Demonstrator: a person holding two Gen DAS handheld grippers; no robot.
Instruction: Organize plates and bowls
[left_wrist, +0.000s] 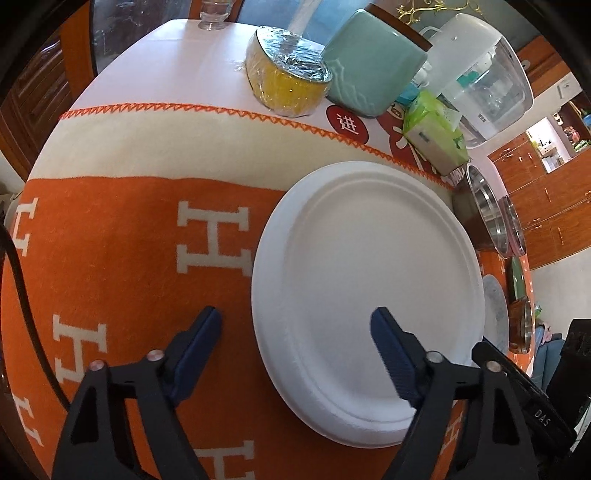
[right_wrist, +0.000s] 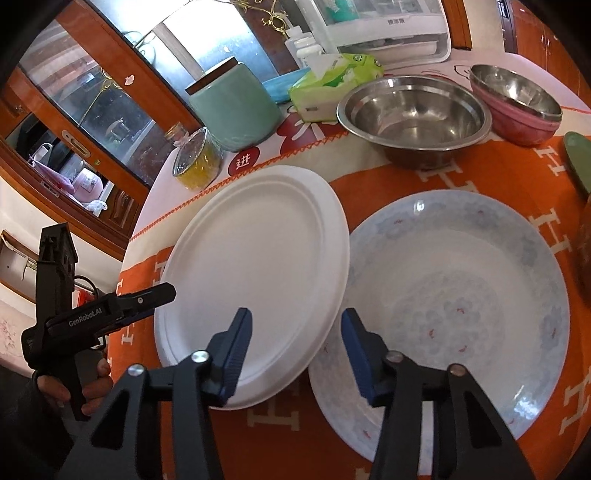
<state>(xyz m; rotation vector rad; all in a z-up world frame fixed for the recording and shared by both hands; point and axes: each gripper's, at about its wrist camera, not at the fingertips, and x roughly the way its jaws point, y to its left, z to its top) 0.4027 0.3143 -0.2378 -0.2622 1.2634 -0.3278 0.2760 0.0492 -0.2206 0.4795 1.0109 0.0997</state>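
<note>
A white paper plate (left_wrist: 365, 291) lies on the orange blanket; it also shows in the right wrist view (right_wrist: 255, 269), its right edge resting over a blue-patterned ceramic plate (right_wrist: 461, 295). My left gripper (left_wrist: 295, 332) is open, its fingers either side of the paper plate's near left rim, holding nothing. My right gripper (right_wrist: 295, 332) is open above the spot where the two plates overlap. A steel bowl (right_wrist: 413, 114) and a pink bowl with a steel liner (right_wrist: 517, 103) stand behind the plates. A green plate edge (right_wrist: 578, 158) shows at far right.
A teal jar (right_wrist: 236, 107), a yellow wrapped jar (right_wrist: 197, 158), a green tissue pack (right_wrist: 332, 85) and a white appliance (right_wrist: 380, 26) stand at the back of the table. A glass (left_wrist: 214, 13) stands at the far edge. The left hand-held gripper body (right_wrist: 74, 321) is at the table's left edge.
</note>
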